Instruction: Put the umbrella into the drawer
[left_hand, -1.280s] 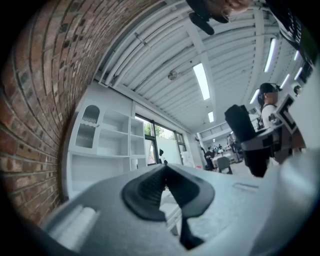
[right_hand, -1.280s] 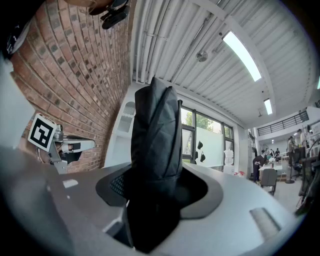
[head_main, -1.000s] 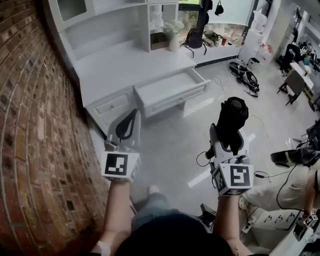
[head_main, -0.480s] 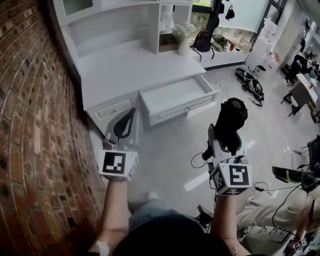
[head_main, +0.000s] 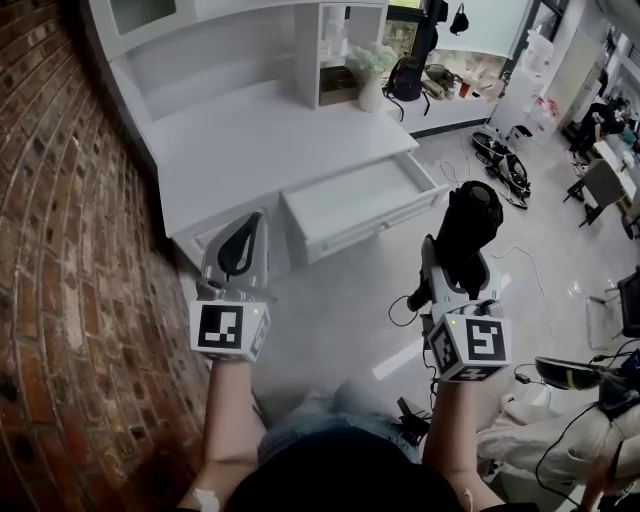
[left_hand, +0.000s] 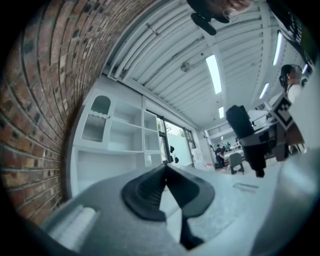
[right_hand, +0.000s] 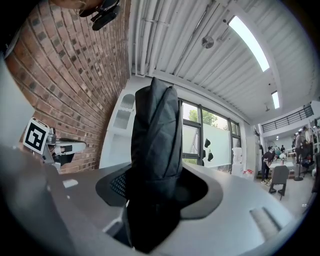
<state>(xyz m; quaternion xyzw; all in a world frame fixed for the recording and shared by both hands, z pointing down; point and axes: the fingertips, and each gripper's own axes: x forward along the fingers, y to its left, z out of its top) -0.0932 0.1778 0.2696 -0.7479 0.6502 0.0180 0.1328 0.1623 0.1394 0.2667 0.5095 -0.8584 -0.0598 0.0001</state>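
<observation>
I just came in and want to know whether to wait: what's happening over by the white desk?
A person stands facing the white desk with a gripper in each hand. The right gripper is clamped on a folded black umbrella, which it holds upright. The left gripper is shut and empty. The desk's drawer stands open ahead, and the umbrella is not yet in it.

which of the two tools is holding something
The right tool: its jaws clamp the black folded umbrella, while the left tool is shut on nothing.
</observation>
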